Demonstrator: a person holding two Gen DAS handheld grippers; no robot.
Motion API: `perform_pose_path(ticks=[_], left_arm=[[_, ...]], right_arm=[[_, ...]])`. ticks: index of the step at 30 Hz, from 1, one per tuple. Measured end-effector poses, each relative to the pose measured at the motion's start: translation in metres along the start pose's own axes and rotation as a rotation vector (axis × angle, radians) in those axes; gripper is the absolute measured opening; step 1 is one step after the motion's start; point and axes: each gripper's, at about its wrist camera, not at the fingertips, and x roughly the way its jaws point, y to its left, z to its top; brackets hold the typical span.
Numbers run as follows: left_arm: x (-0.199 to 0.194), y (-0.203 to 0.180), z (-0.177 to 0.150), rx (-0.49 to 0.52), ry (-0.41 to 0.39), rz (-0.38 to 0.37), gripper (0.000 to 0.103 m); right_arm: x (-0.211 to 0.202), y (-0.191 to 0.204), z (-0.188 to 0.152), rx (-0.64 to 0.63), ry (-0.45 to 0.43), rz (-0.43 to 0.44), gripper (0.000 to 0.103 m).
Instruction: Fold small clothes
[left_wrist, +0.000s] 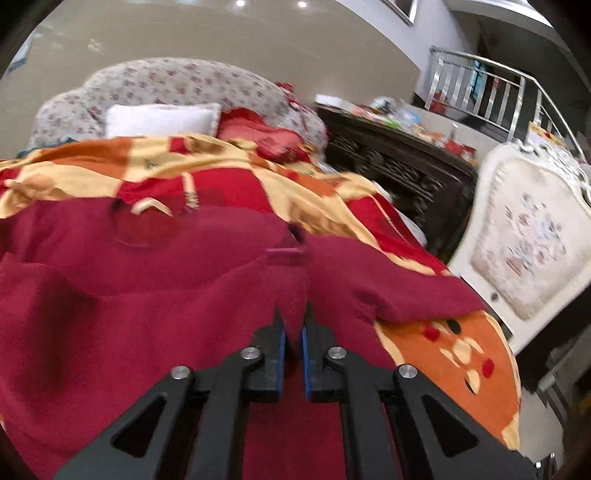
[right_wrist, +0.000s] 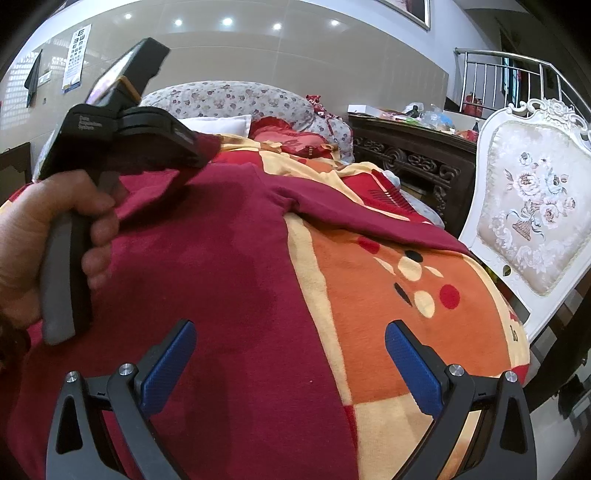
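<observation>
Sweater (left_wrist: 147, 295) sleeve pinched in downtilted left gripper (left_wrist: 293, 332)

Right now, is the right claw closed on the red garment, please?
No, the right claw stands wide open above the dark red sweater, its blue pads clear of it.

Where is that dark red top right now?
The dark red top lies spread on the patterned blanket, left of the white chair; the left gripper pinches its fabric.

Bed (right_wrist: 424, 295) under orange-red patterned blanket, dark red garment (right_wrist: 221, 277) spread on it
</observation>
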Motion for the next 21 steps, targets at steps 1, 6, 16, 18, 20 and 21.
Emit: perform_pose_path(ticks=[1,6,16,18,20,21], left_arm=[[0.003,-0.002,-0.002,-0.001,0.022,-0.024,0.017],[-0.015,-0.004,-0.008,-0.026,0.050,-0.100,0.057],[-0.135,0.114,-0.027,-0.018,-0.030,0.220,0.057],[-0.139,0.147,-0.022,-0.069,-0.036,0.279,0.057],[-0.134,0.172,-0.012,-0.099,-0.035,0.291,0.056],[-0.129,0.179,-0.007,-0.116,-0.028,0.283,0.053]], right_arm=[[0.000,0.000,0.000,-0.002,0.000,0.000,0.103],[0.000,-0.001,-0.001,-0.003,0.001,0.000,0.103],[-0.011,-0.019,0.019,0.021,0.051,0.159,0.103],[-0.028,-0.035,0.041,0.047,-0.004,0.216,0.103],[-0.031,-0.042,0.068,0.034,-0.006,0.290,0.103],[-0.026,-0.041,0.082,0.017,0.017,0.334,0.103]])
